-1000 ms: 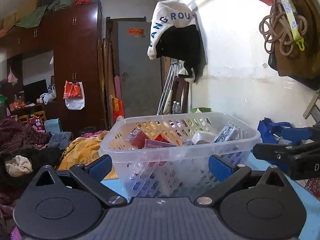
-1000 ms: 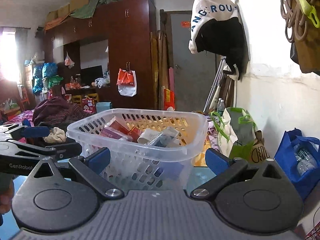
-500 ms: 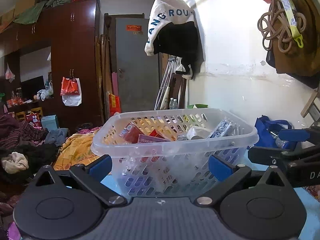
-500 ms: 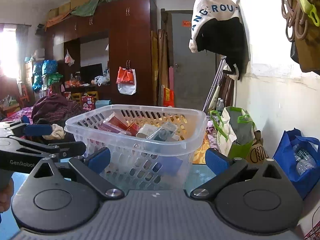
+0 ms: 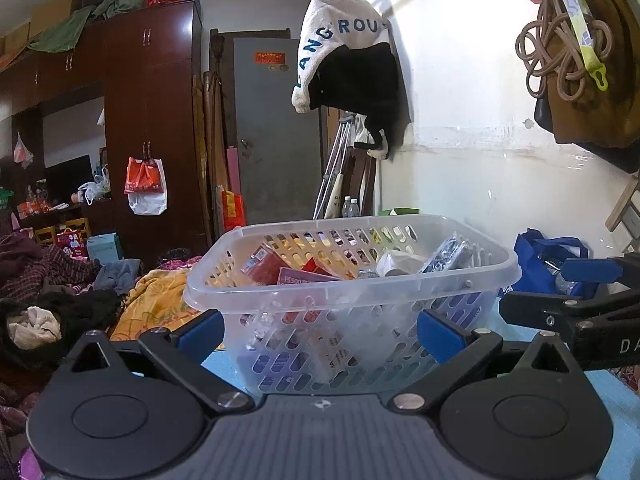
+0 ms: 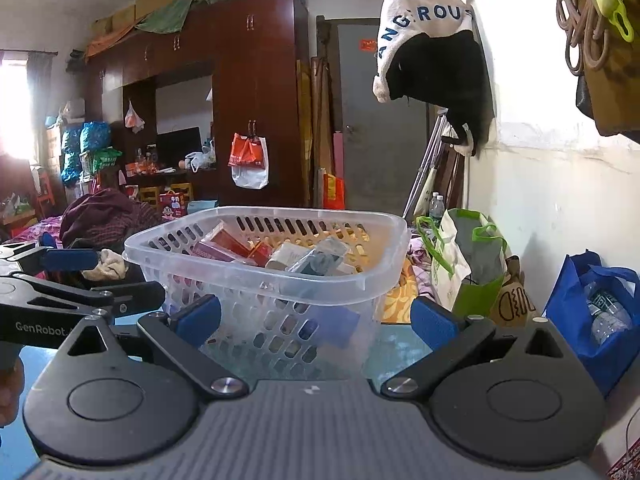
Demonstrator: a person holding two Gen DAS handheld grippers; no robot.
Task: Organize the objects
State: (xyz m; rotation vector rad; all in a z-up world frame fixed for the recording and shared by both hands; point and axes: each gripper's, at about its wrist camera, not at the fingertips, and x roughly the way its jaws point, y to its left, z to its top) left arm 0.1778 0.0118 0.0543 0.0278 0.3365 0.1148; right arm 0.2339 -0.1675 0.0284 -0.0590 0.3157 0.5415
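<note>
A clear slotted plastic basket (image 5: 352, 284) stands on the light blue table, directly in front of both grippers. It holds red boxes (image 5: 264, 266), a purple box, a white packet (image 5: 400, 262) and a blister pack (image 5: 448, 256). My left gripper (image 5: 320, 334) is open, with its blue pads to either side of the basket's near wall and nothing held. In the right wrist view the basket (image 6: 256, 276) sits slightly left of centre, and my right gripper (image 6: 316, 320) is open too. Each gripper shows in the other's view: the right gripper (image 5: 536, 292) and the left gripper (image 6: 120, 276).
The white wall runs close along the right, with a blue bag of bottles (image 6: 596, 312) and a green and white bag (image 6: 468, 264) against it. Heaped clothes (image 5: 60, 280) lie to the left. A hooded garment (image 5: 348, 68) and cords hang above. A hand (image 6: 10, 392) shows at the lower left.
Both views have drifted slightly, so the basket sits a little higher and further left in frame. Both grippers stay open and the basket's contents have not moved.
</note>
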